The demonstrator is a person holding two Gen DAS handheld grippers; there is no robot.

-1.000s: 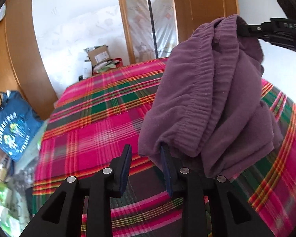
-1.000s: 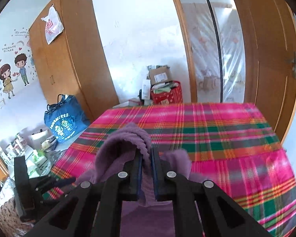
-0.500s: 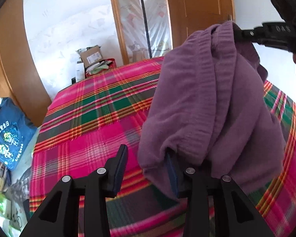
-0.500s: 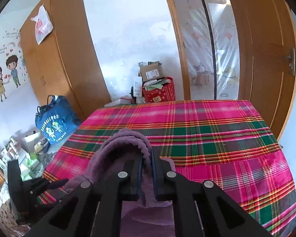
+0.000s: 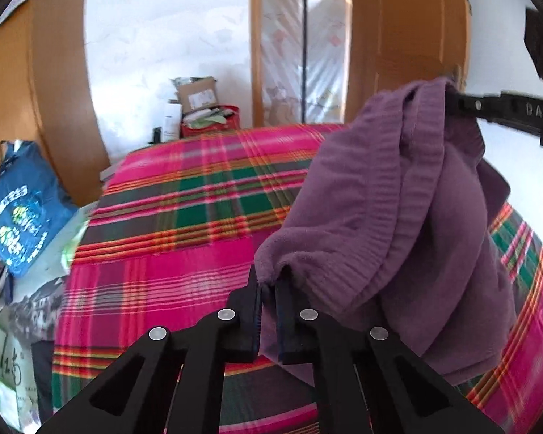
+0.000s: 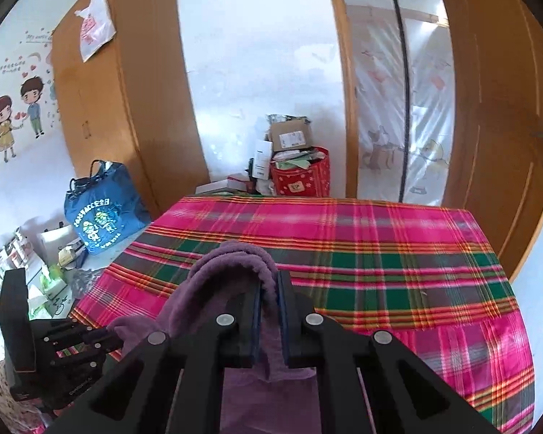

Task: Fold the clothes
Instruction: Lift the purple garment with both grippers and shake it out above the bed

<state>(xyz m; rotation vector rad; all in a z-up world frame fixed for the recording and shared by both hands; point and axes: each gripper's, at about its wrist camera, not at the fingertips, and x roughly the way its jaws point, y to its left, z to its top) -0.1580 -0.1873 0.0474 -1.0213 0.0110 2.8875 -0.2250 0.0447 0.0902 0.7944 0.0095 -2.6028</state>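
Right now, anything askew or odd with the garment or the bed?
The purple fleece garment hangs bunched and twisted, not flat, above the pink-and-green plaid bedspread. The left gripper pinches one edge and the right gripper a gathered fold. Nothing looks damaged or spilled.

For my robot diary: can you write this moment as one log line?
left gripper: shut on purple garment | right gripper: shut on purple garment | garment: held above plaid bed
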